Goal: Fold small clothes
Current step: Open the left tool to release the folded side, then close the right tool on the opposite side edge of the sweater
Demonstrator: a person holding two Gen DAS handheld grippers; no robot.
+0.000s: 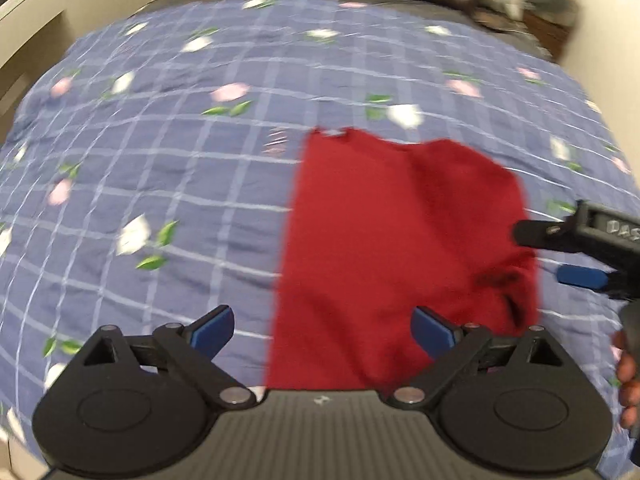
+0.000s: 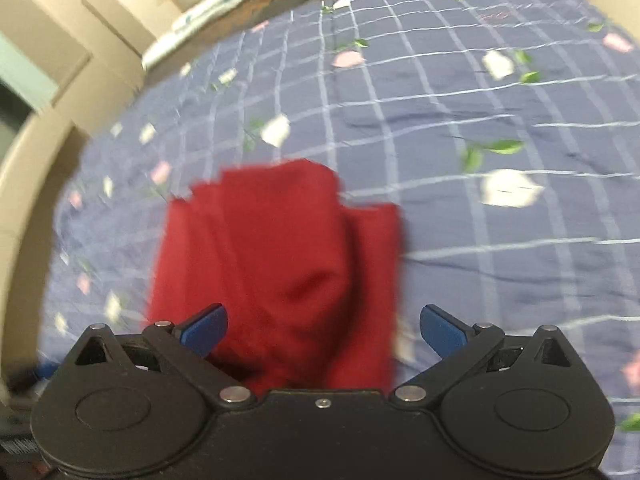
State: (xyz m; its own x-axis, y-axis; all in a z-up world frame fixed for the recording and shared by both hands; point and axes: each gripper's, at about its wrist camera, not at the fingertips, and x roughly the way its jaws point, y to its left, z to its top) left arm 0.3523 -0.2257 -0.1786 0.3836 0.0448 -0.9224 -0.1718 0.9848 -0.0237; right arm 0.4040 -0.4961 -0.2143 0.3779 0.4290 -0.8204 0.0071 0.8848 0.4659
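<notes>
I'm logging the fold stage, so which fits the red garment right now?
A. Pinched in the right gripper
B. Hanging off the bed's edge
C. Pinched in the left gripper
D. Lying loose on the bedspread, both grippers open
D: the red garment lies on the checked bedspread, and both the left gripper and right gripper stand wide open, gripping nothing.

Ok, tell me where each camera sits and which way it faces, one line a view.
Left wrist: on the left gripper, looking steeply down at the red garment on the bedspread; own open fingers show, plus the right gripper and a hand at the right edge.
Right wrist: on the right gripper, looking down at the red garment; own open fingers show.
Shared: garment, bedspread.
</notes>
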